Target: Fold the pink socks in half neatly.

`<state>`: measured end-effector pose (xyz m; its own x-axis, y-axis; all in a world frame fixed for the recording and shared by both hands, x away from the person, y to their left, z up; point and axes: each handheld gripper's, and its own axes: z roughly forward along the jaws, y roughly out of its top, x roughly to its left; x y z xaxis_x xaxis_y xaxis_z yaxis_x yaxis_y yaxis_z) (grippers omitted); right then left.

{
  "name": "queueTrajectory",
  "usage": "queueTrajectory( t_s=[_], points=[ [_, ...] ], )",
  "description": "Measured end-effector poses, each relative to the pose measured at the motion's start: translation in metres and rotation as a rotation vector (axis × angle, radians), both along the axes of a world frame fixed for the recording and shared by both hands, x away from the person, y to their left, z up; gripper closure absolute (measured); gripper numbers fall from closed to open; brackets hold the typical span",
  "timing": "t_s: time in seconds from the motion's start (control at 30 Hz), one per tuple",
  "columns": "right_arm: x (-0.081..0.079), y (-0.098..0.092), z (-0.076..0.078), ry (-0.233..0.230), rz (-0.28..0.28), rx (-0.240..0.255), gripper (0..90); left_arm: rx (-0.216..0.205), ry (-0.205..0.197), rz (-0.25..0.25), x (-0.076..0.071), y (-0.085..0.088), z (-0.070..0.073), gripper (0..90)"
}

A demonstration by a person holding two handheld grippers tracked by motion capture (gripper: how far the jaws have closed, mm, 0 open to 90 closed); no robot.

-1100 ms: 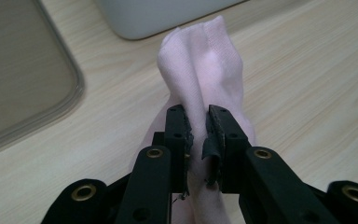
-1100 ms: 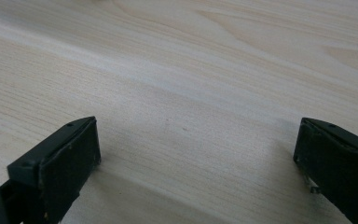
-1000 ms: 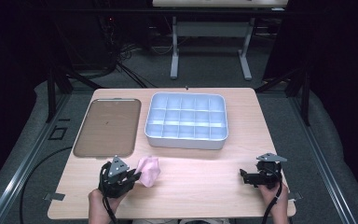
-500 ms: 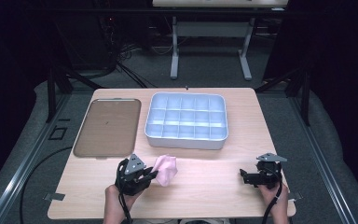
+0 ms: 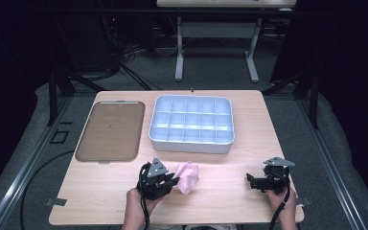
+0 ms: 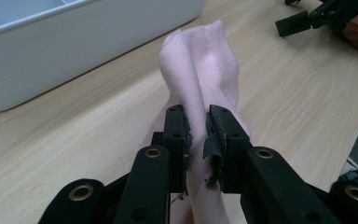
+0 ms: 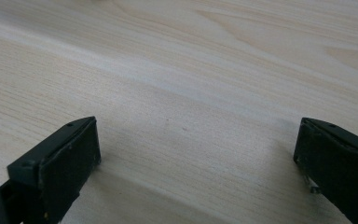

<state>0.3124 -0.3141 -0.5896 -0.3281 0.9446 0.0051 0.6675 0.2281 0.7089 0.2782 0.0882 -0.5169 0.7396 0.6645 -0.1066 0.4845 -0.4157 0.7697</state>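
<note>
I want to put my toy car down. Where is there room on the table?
Bare wood lies between the pink cloth and the right hand-held gripper, also along the table's right edge beside the white divided tray. The far left is crowded by the brown tray.

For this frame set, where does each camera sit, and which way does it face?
High view: above the near edge, facing forward and down on the table; forearms, hands and both grippers show.
Left gripper view: rides the left gripper, looking along jaws clamped on the pink cloth.
Right gripper view: rides the right gripper, its jaws wide over bare wood.
Shared: high and left gripper views both show cloth, compartment tray and right gripper.
</note>
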Motion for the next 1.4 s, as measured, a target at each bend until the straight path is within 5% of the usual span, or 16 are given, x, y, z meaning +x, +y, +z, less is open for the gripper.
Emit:
queueTrajectory(
  t_s=[0.27,0.57,0.7,0.87,1.07,1.2,1.4],
  points=[
    [0.000,0.000,0.000,0.000,0.000,0.000,0.0,0.000,0.045,-0.026,0.004,-0.027,-0.014,76.3],
    [0.000,0.000,0.000,-0.004,-0.003,0.003,0.0,0.075,0.043,-0.037,0.009,-0.055,-0.032,75.9],
    [0.000,0.000,0.000,-0.006,-0.001,0.002,0.0,0.081,0.073,-0.033,0.013,-0.063,-0.042,75.1],
    [0.000,0.000,0.000,-0.003,-0.002,0.002,0.0,0.071,0.087,-0.001,0.016,-0.066,-0.043,57.2],
    [0.000,0.000,0.000,-0.006,-0.002,0.002,0.0,0.043,0.051,0.046,0.013,-0.048,-0.030,31.0],
    [0.000,0.000,0.000,-0.003,-0.002,0.002,0.0,0.010,0.031,0.094,0.012,-0.025,-0.022,24.8],
    [0.000,0.000,0.000,-0.003,-0.002,0.002,0.0,0.023,0.032,0.158,0.014,0.004,-0.022,25.6]
  ],
)
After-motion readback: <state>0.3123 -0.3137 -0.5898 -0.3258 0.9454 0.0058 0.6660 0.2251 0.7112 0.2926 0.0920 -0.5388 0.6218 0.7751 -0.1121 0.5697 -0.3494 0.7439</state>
